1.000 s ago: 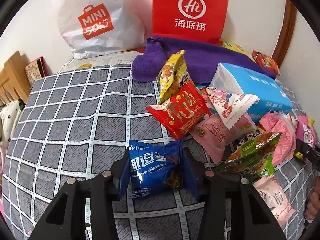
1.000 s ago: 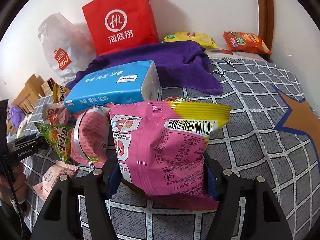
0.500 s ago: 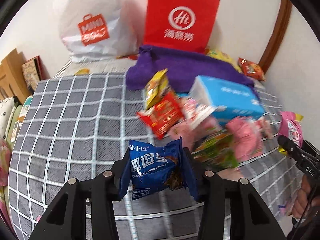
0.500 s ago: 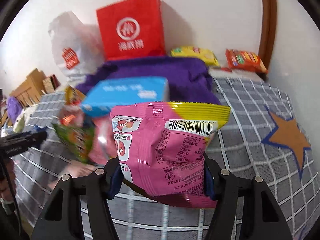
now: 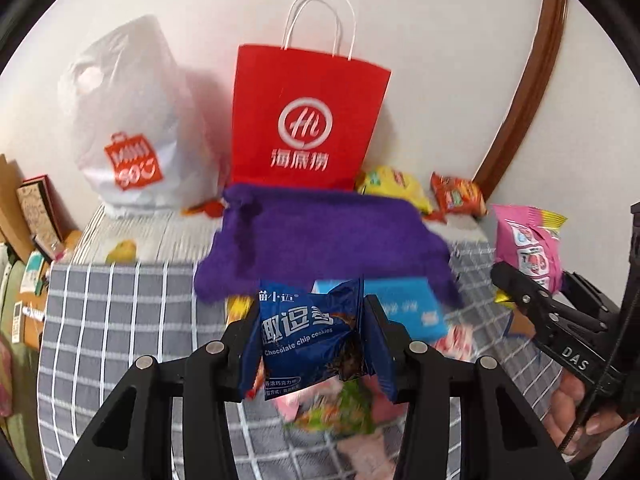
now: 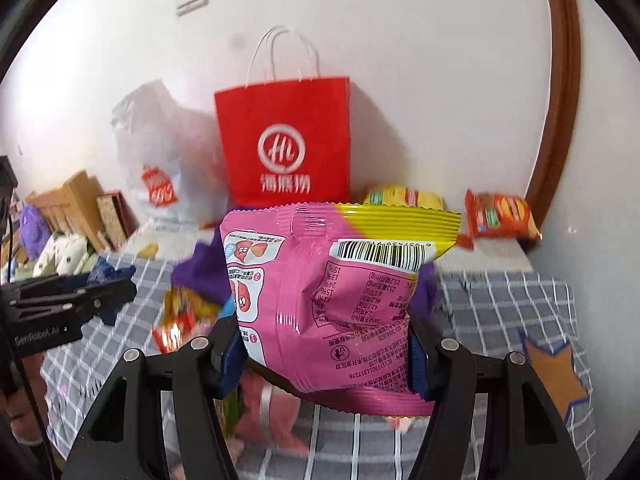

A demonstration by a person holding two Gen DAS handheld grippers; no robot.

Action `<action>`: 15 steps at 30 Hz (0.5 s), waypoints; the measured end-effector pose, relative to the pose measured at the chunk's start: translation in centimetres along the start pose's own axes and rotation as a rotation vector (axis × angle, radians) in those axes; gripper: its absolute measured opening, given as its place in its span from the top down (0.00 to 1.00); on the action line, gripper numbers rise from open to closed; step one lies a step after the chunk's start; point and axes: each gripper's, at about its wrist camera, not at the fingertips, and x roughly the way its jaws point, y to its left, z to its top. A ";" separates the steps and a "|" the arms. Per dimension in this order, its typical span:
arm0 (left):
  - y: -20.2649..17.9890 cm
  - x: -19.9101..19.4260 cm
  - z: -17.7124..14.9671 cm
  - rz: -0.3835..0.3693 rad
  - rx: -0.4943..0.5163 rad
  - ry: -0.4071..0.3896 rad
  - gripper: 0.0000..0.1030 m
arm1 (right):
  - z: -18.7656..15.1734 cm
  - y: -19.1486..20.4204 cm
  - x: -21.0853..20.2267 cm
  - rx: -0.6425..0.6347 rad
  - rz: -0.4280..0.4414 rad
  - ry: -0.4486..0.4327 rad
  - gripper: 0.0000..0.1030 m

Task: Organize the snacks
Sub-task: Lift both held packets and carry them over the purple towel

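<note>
Snack pile below blue pack: motion-blurred, can't ID.

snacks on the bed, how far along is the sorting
Nothing looks sorted for certain. In hand: the left gripper holds a blue cookie packet and the right gripper a pink snack bag, both clear of the bed. Left: the snack pile below, near the red paper bag.
</note>
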 end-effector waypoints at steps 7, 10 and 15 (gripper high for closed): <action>0.6 2.0 5.4 0.052 0.014 -0.033 0.57 | 5.5 -0.9 3.6 -0.004 0.005 -0.036 0.38; 1.6 3.4 7.4 0.061 -0.001 -0.044 0.57 | 7.3 -1.1 5.8 -0.034 -0.017 -0.050 0.38; 2.5 6.5 9.7 0.064 -0.007 -0.029 0.57 | 8.6 -2.0 9.8 -0.034 -0.019 -0.029 0.38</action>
